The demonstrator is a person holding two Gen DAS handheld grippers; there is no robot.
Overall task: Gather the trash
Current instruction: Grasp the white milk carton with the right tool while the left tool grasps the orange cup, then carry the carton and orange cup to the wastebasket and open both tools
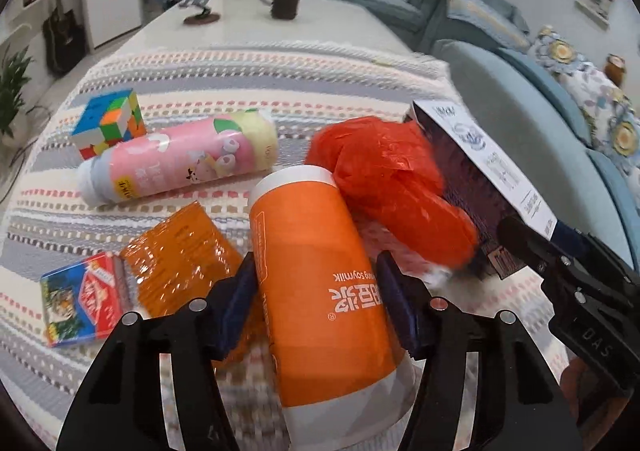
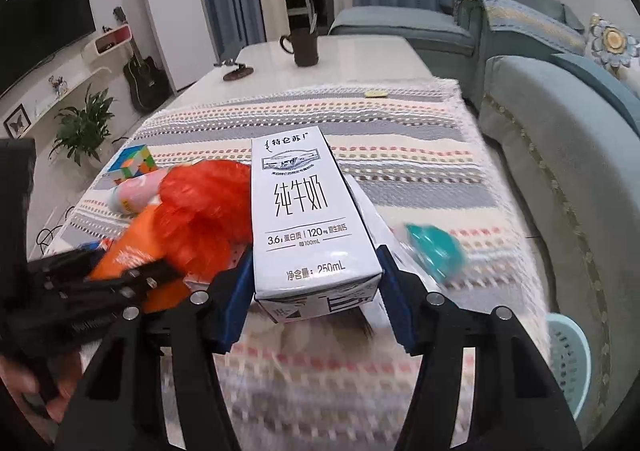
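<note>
An orange soymilk bottle (image 1: 320,251) lies lengthwise between the blue pads of my left gripper (image 1: 318,291), which is shut on its sides. My right gripper (image 2: 316,291) is shut on a white milk carton (image 2: 300,211), one pad against each side. A crumpled red plastic bag (image 1: 384,179) rests between bottle and carton. A pink bottle (image 1: 180,163) lies on its side behind them, and a crinkled orange wrapper (image 1: 180,255) sits left of the left fingers. In the right wrist view the left gripper (image 2: 100,283) shows at the left edge, with a hand behind it.
Everything lies on a striped cloth (image 1: 280,71) over a white table. A colour cube (image 1: 110,123) and a red-blue card box (image 1: 84,299) sit at left. A blurred teal object (image 2: 434,251) lies right of the carton. A pale blue basket (image 2: 568,351) stands by the sofa (image 2: 560,171). A dark mug (image 2: 304,47) stands far back.
</note>
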